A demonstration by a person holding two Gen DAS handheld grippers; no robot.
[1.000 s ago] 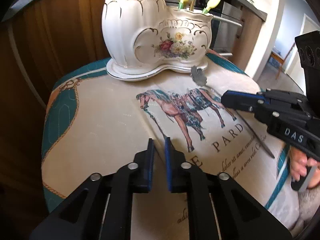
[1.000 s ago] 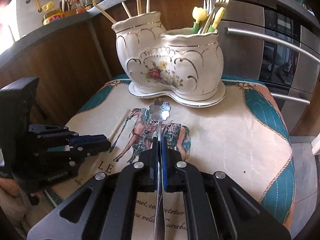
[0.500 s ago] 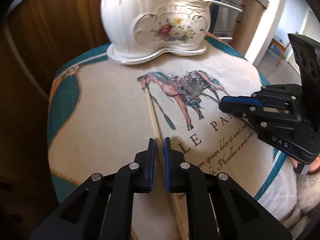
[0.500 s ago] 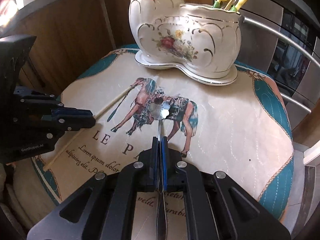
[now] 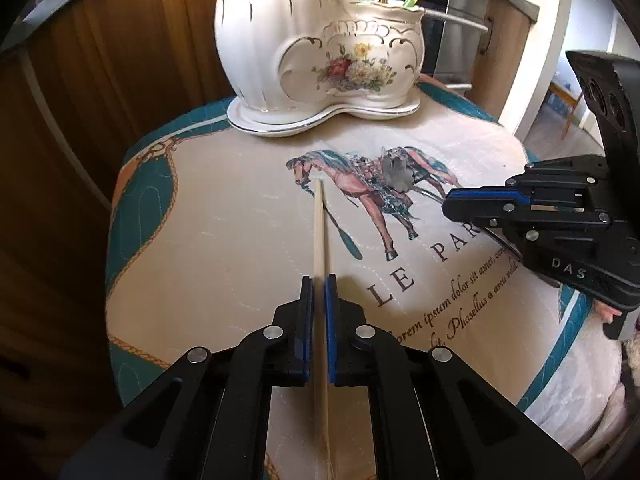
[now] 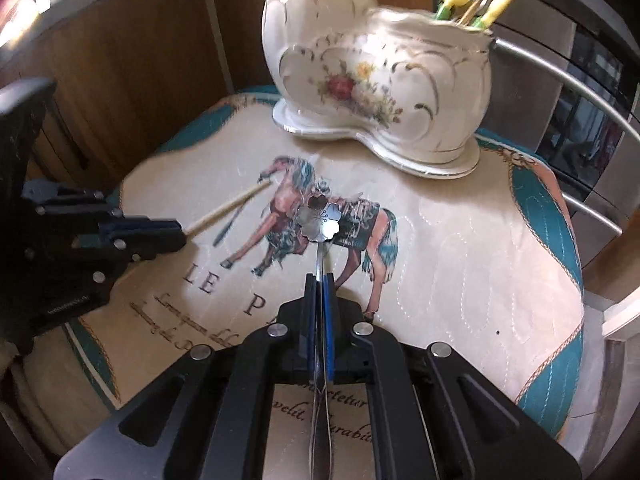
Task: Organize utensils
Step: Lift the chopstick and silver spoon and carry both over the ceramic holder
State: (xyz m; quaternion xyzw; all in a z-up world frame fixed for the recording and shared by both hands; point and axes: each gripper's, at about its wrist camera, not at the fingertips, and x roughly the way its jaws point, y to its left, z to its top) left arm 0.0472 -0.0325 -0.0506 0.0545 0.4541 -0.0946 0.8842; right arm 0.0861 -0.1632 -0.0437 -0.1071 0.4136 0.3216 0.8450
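Observation:
A pale wooden chopstick (image 5: 320, 224) lies on the horse-print cloth (image 5: 224, 240), pointing at the horse's head. My left gripper (image 5: 319, 280) straddles its middle, jaws closing with both blue pads against the stick; the right wrist view shows the stick's far end (image 6: 232, 210) poking out of it. My right gripper (image 6: 319, 278) is shut on the thin handle of a metal spoon (image 6: 320, 220) with a flower-shaped bowl, held over the horse print. In the left wrist view that gripper (image 5: 450, 202) reaches in from the right. Behind stands a white two-part ceramic holder (image 5: 320, 52) with forks and chopsticks in it.
The cloth covers a small round-edged table. Wooden cabinet fronts (image 5: 100, 60) rise close behind and to the left. An oven with metal handle bars (image 6: 560, 80) stands at the right. A person's hand (image 5: 608, 312) shows under the right gripper.
The chopstick came between my left jaws, which then closed on it. The spoon's bowl went from near the holder's base to over the horse, and the right gripper rolled a little.

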